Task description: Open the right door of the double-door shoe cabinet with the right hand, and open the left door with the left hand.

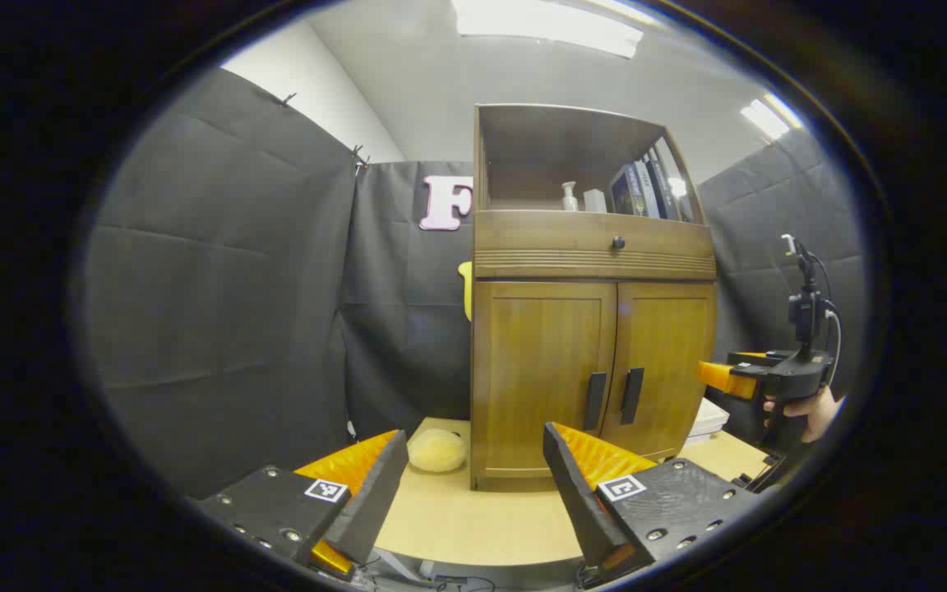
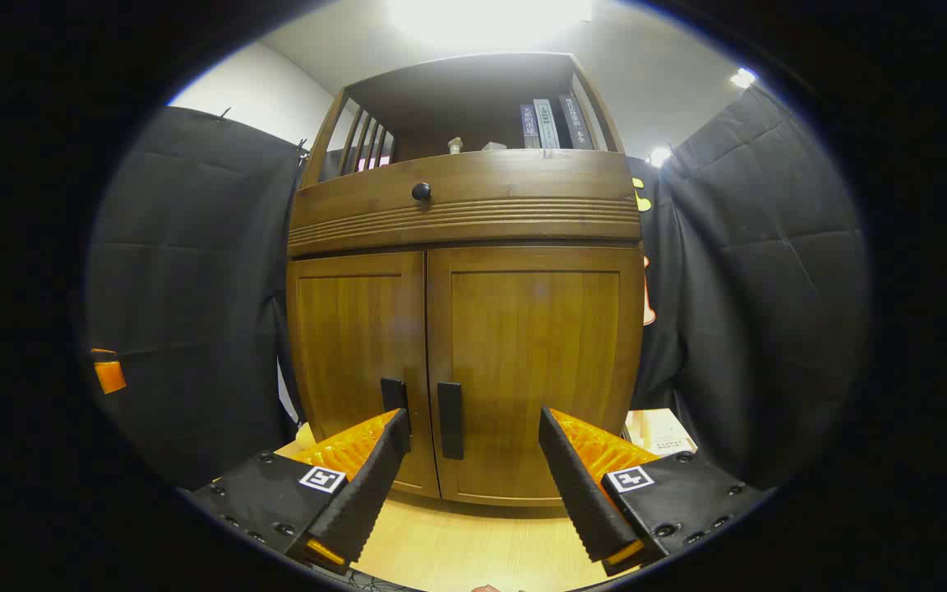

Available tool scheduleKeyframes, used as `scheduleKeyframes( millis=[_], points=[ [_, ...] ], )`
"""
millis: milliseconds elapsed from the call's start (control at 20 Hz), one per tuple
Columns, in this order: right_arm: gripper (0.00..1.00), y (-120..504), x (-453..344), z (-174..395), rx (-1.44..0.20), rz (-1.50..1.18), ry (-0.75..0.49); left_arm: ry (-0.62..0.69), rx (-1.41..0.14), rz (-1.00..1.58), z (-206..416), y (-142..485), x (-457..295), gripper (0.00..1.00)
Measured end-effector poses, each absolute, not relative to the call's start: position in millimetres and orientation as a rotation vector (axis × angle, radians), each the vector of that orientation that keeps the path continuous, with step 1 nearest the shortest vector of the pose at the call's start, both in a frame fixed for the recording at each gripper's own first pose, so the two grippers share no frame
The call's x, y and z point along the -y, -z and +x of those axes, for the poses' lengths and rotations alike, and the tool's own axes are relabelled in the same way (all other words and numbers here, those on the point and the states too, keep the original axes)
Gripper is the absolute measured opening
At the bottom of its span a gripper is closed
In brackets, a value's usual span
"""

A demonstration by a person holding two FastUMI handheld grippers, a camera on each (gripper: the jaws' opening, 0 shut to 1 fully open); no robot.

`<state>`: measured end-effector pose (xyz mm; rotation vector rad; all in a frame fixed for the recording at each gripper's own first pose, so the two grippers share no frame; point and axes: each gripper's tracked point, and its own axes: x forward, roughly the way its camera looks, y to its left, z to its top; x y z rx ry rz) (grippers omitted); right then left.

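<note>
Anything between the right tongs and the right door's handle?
No. In the right gripper view, only bare tabletop lies between the open right tongs and the right door handle.

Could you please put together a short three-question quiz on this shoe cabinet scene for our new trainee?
1. True or false: both doors of the brown wooden double-door shoe cabinet are closed.
2. The round black knob sits on: A) the drawer front above the doors, B) the right door, C) the left door.
3. Fill in: the right gripper has its jaws ____, with the right door's black vertical bar handle seen between its fingers.

Key: 1 true; 2 A; 3 open.
</note>
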<state>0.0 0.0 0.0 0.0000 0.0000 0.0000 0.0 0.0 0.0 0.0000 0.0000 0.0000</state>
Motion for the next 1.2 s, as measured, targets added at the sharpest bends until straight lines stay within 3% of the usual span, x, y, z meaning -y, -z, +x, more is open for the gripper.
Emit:
scheduleKeyframes(
  millis=[750,1200],
  points=[
    [1.00,12.3,19.1,-1.5,-0.028,0.009,0.044,0.038,-0.028,0.008,11.0,19.8,22.6,0.94],
    [1.00,-2.2,9.1,29.3,-0.027,0.004,0.025,0.060,-0.072,-0.091,20.8,49.8,34.4,0.94]
  ],
)
